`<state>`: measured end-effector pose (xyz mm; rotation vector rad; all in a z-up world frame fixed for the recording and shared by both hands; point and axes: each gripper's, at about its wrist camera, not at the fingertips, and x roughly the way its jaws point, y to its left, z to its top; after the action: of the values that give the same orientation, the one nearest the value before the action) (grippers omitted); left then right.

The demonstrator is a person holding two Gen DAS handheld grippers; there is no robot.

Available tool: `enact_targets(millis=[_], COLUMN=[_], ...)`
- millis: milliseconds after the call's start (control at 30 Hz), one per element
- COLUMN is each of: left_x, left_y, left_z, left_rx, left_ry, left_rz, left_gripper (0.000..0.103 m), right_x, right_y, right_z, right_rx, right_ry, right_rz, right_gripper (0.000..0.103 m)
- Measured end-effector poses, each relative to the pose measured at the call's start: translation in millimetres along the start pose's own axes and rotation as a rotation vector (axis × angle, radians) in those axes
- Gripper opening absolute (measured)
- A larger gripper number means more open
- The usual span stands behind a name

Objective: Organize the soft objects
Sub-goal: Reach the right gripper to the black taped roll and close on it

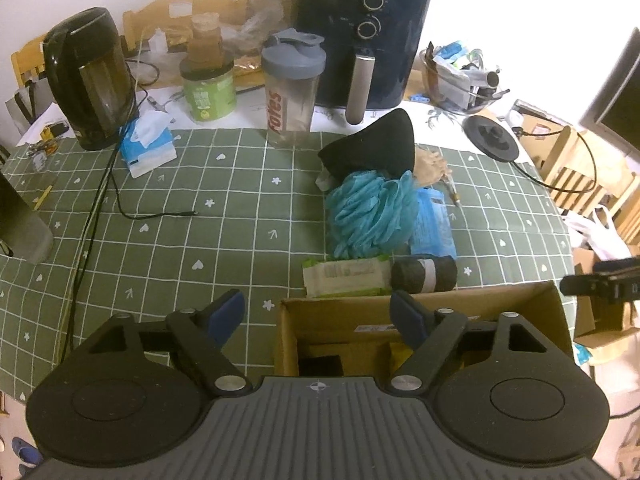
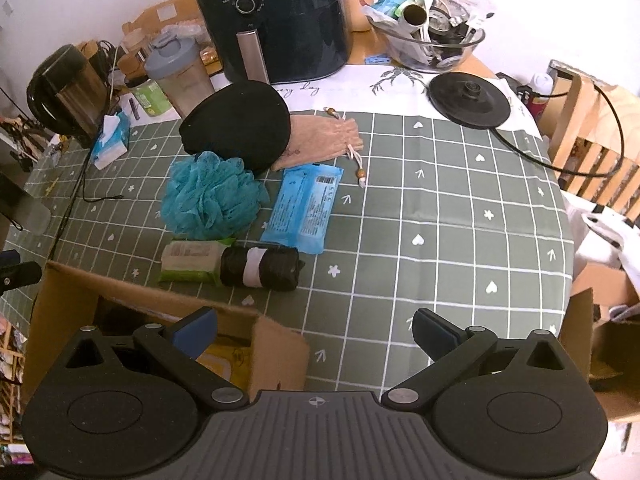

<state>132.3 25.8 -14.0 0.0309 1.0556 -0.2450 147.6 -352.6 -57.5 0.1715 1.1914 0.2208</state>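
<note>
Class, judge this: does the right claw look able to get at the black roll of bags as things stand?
Probably yes. The right claw is open and empty, and only bare tablecloth lies between it and the black roll.

Soft items clustered on green grid table (image 2: 440, 208). Black cap (image 2: 236, 124) at back, rim touching teal mesh loofah (image 2: 212, 196) in front of it. Beige drawstring pouch (image 2: 324, 140) flat, partly under the cap, beaded cord trailing. Blue wipes pack (image 2: 306, 208) flat, label up, just beside the loofah. Green wipes pack (image 2: 192, 262) and black bag roll (image 2: 260, 268) lie side by side, touching, near the open cardboard box (image 2: 80, 296).
</note>
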Motion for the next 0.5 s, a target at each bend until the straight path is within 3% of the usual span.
enact_targets(millis=[500], left_x=[13.6], left_y=[9.7], left_z=[-1.2], left_rx=[0.003], left_ry=[0.041], left_rz=[-0.033], left_gripper=[0.081], right_x=[55.6], right_y=[13.0], right_z=[48.3], right_rx=[-0.084], right_ry=[0.154], right_rz=[0.074], right_gripper=[0.103])
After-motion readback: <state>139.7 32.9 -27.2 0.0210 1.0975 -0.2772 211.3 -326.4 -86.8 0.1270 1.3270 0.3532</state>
